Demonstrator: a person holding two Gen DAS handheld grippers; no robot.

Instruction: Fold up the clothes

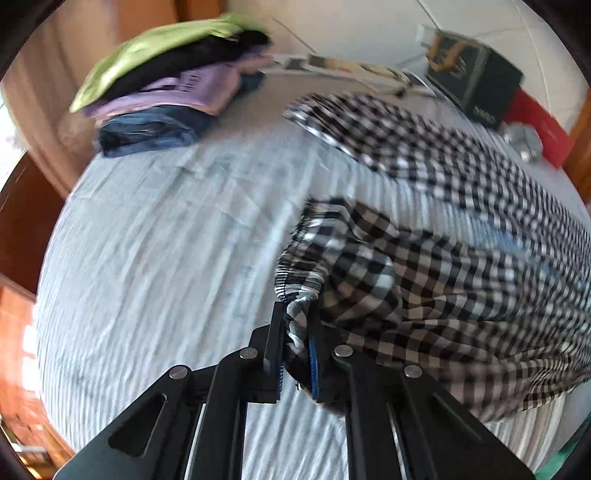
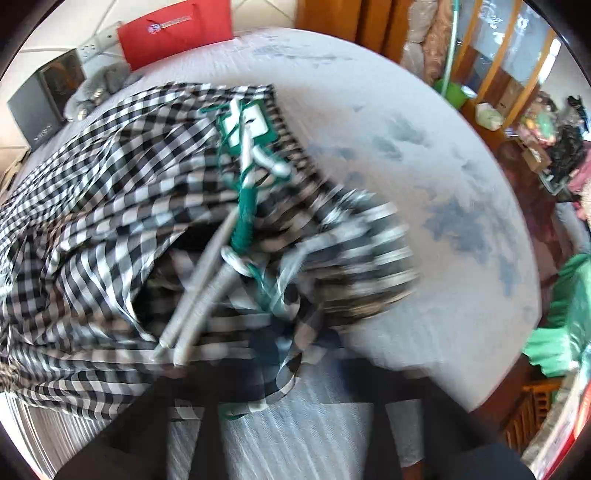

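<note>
**Both grippers pinching the checked garment on the bed**

My left gripper (image 1: pixel 295 347) has its fingers clamped on the gathered, elasticated edge of the black-and-white checked garment (image 1: pixel 424 288), with a fold of cloth squeezed between the blue pads. My right gripper (image 2: pixel 280 373) is badly blurred; as far as I can judge its jaws are drawn together on a corner of the same garment (image 2: pixel 110 206), which bunches up right at the fingers. A green cord with a tag (image 2: pixel 245 122) and grey drawstrings lie across the cloth just beyond.

From there the garment spreads in loose folds over the pale striped bed sheet (image 1: pixel 166 258). At the far left corner I see a stack of folded clothes (image 1: pixel 170 88): green on top, then black, lilac and dark blue denim. A dark box (image 1: pixel 472 81) and a red bag (image 2: pixel 173 33) stand at the far edge. Wooden furniture (image 2: pixel 498 74) rings the bed.
</note>
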